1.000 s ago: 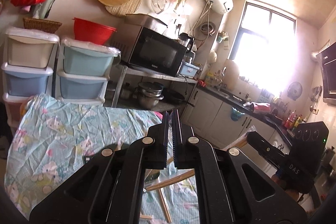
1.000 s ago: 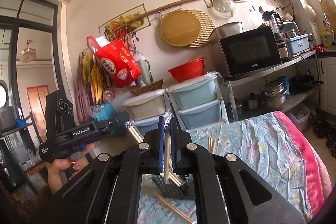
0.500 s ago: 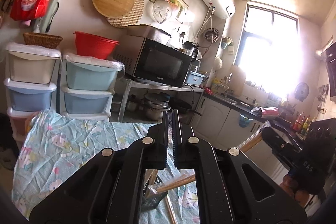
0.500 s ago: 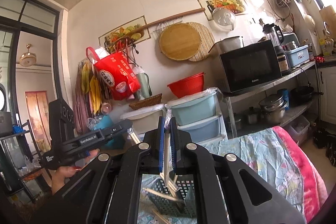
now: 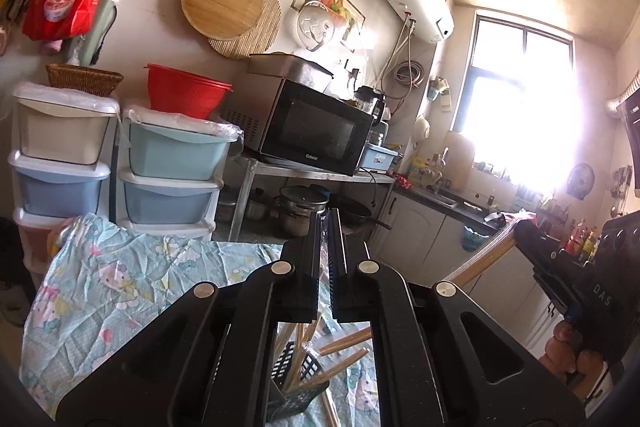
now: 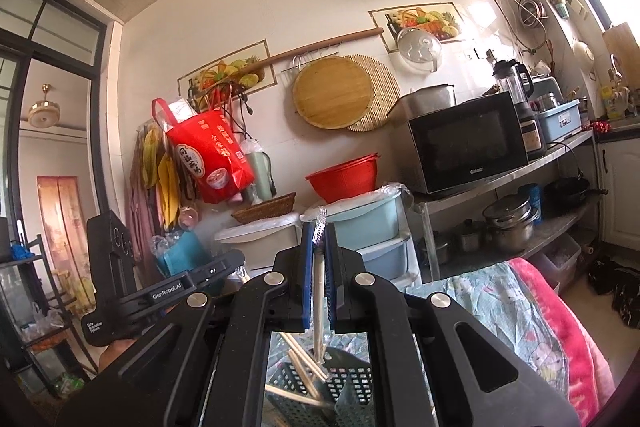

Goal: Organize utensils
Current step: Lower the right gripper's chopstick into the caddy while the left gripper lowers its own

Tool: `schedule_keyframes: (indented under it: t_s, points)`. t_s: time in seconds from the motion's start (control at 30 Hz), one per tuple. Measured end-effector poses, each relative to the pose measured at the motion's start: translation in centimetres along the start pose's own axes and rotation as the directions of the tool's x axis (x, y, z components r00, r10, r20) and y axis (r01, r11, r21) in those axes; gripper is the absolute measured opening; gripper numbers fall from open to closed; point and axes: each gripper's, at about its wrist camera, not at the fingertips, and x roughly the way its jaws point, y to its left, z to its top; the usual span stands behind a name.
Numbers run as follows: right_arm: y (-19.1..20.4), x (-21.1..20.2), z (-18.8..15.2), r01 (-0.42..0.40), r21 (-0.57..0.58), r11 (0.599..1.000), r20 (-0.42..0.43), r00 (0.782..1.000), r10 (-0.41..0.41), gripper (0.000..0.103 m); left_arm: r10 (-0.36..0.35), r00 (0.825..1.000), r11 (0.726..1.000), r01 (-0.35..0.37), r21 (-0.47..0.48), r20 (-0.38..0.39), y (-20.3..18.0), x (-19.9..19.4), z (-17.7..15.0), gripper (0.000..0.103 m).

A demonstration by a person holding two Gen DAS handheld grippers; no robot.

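My right gripper (image 6: 319,227) is shut on a pale pair of chopsticks (image 6: 319,291) in a crinkled clear wrapper. The pair hangs down to the black mesh basket (image 6: 352,383), which holds several wooden chopsticks. The left wrist view shows that gripper (image 5: 520,229) at the right, the wrapped pair (image 5: 480,261) slanting down-left from it. My left gripper (image 5: 326,223) is shut, with a thin strip of clear plastic wrapper (image 5: 326,259) between its jaws. The basket (image 5: 296,391) stands below it with more chopsticks (image 5: 344,341) sticking out. In the right wrist view the left gripper (image 6: 236,263) is at the left.
A table under a light blue patterned cloth (image 5: 120,287) bears the basket, and a pink edge (image 6: 560,307) lies on one side. Stacked plastic drawers (image 5: 168,163), a microwave (image 5: 316,127) on a metal shelf and pots stand behind. A person's hand (image 5: 572,347) holds the right gripper.
Both views have lifted, so the tablecloth sits lower in them. The basket now shows under both grippers. The right gripper keeps its wrapped chopsticks.
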Motion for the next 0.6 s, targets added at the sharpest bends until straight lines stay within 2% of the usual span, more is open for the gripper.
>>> schedule_keyframes:
  t_s: [0.3,0.6]
  points:
    - [-0.5,1.6,-1.3,0.041,-0.014,0.999,-0.025,0.999,-0.041,0.006,0.009,1.0,1.0,-0.009,0.0,0.003,1.1,1.0,-0.5,0.002]
    - [-0.6,3.0,-3.7,0.077,-0.042,0.996,-0.049,0.996,-0.079,0.006,0.025,0.999,1.0,-0.025,-0.012,-0.022,2.0,2.0,-2.9,0.002]
